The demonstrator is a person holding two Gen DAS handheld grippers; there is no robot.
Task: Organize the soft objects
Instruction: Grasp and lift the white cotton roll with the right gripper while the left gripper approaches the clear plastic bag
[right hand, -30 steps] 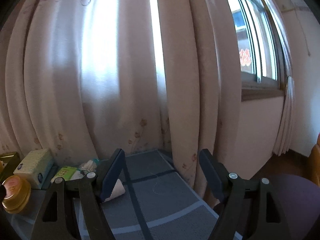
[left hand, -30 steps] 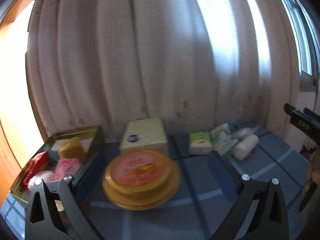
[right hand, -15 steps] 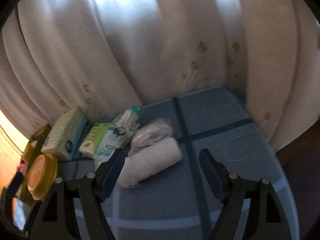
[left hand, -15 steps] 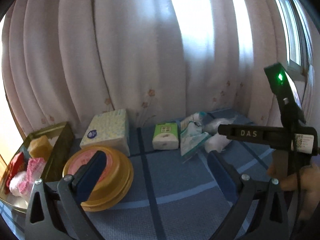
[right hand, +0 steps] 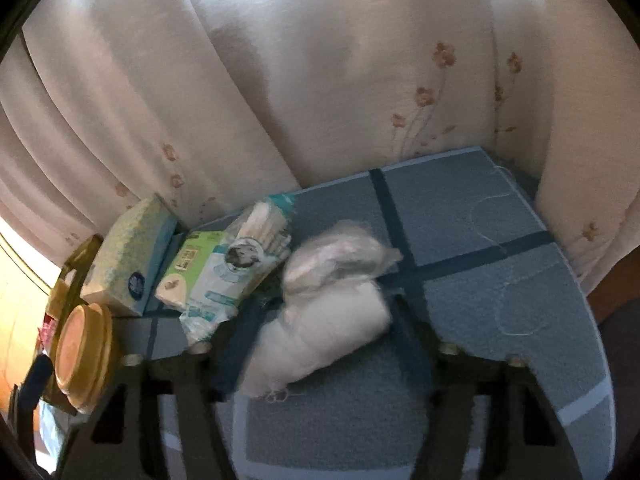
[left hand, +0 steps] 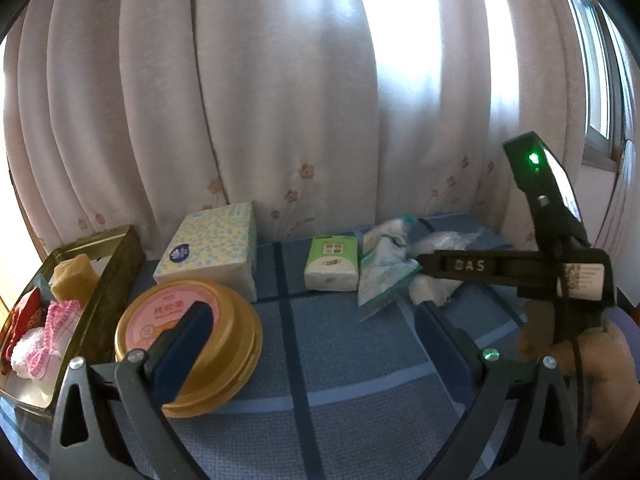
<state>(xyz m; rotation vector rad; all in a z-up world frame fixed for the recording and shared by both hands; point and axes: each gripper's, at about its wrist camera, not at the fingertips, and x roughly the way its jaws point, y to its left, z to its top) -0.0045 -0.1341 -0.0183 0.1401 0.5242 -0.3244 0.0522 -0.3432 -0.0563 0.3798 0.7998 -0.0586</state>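
White cotton roll [right hand: 320,340]: lying on blue checked tabletop [right hand: 500,280], between spread fingers of right claw [right hand: 320,354], contact unclear. Clear bag [right hand: 340,256] behind, touching. Left claw [left hand: 316,332]: spread, empty, beside gold tin [left hand: 232,344].

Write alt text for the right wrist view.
The open right gripper straddles a white cotton roll lying on a blue checked cloth, with a clear bag of white stuffing just behind it. To the left lie a cotton-swab pack, a green tissue pack, a tissue box and a gold tin.
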